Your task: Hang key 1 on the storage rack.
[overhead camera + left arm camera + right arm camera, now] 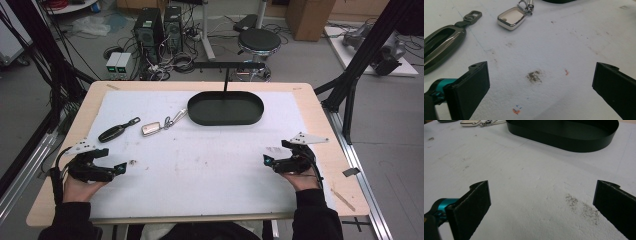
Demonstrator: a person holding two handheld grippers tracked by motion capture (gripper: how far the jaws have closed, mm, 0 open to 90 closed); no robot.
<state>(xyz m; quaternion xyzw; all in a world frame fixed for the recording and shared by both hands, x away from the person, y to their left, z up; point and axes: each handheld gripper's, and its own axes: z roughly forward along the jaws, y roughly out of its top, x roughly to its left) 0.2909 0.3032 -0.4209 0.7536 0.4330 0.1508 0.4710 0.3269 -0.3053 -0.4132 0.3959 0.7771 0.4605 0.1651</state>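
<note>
A big white mat (210, 160) covers the table. The black tray (226, 108) sits far (empty). Two keys lie left of it: dark key (111, 132), silver key (151, 128). Both grippers, left gripper (121, 168) and right gripper (266, 160), wait near, jaws wide apart, holding nothing. The smooth silver key could slip when pinched.

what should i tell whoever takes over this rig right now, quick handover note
Left claw: open, holding nothing, low over the white mat at its near left.
Right claw: open, holding nothing, at the mat's near right.
Black key fob and silver key fob lie side by side on the mat's far left, untouched; the silver one's clip reaches toward the black oval tray.
The tray sits at far centre with nothing in it.
Done: nothing yet. Left: probably both fobs still need picking up; the left claw is nearer them.
</note>
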